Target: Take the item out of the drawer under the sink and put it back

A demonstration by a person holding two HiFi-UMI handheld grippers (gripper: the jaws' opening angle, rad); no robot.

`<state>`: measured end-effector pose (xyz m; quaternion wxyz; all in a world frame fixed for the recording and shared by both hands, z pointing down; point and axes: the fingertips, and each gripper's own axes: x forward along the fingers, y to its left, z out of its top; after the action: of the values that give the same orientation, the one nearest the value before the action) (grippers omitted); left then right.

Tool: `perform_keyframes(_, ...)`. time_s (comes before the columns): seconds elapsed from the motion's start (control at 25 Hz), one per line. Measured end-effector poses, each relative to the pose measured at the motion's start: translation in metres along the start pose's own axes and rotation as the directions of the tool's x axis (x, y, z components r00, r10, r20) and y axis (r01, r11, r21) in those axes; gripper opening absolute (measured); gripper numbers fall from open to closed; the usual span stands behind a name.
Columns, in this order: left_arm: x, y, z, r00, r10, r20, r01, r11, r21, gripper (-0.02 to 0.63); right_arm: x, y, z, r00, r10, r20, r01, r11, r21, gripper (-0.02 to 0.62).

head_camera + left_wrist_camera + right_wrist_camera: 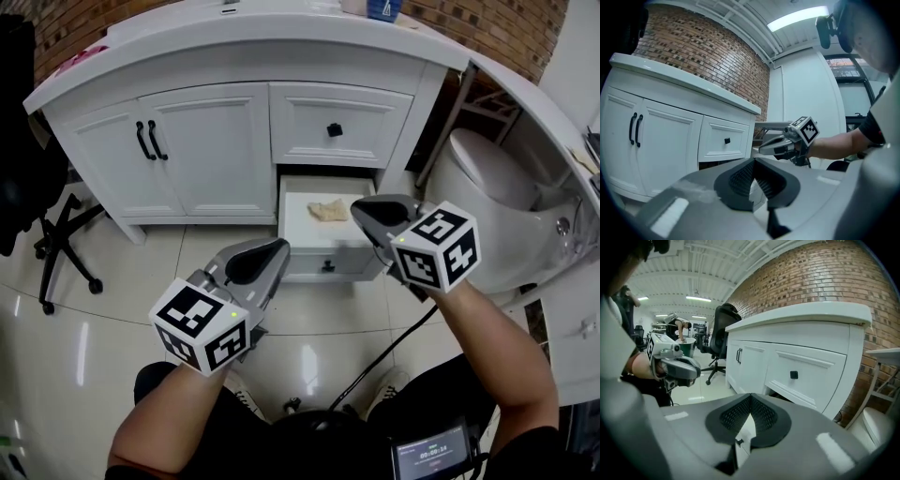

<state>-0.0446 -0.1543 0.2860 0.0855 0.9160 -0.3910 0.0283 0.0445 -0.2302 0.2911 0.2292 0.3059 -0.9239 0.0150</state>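
Observation:
The lower drawer of the white sink cabinet stands pulled out. A crumpled beige cloth lies inside it at the back right. My left gripper hovers over the floor just left of the drawer front, jaws shut and holding nothing. My right gripper is at the drawer's right edge, close to the cloth but apart from it, also shut and holding nothing. In the left gripper view the shut jaws point at the cabinet, with the right gripper beyond. In the right gripper view the shut jaws sit above the drawer front.
Above the open drawer is a closed drawer with a black knob; double doors stand to its left. A white toilet is close on the right, a black office chair on the left. A black cable trails over the glossy tile floor.

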Motion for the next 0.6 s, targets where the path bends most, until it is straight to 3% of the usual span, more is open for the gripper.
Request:
perform_keyframes(0.28,0.002,-0.004,0.0,1.0,-0.001,-0.003,0.001,1.0,0.011,0.005,-0.054,0.022,0.02,0.992,-0.009,0.124,-0.001,0.997,0.08,0.008)
perform_keyframes(0.6,-0.002,-0.003,0.007,1.0,0.005,0.019,-0.006,1.0,0.028,0.005,-0.087,0.021,-0.004,0.974,-0.083,0.211,0.051,0.987,0.154,0.008)
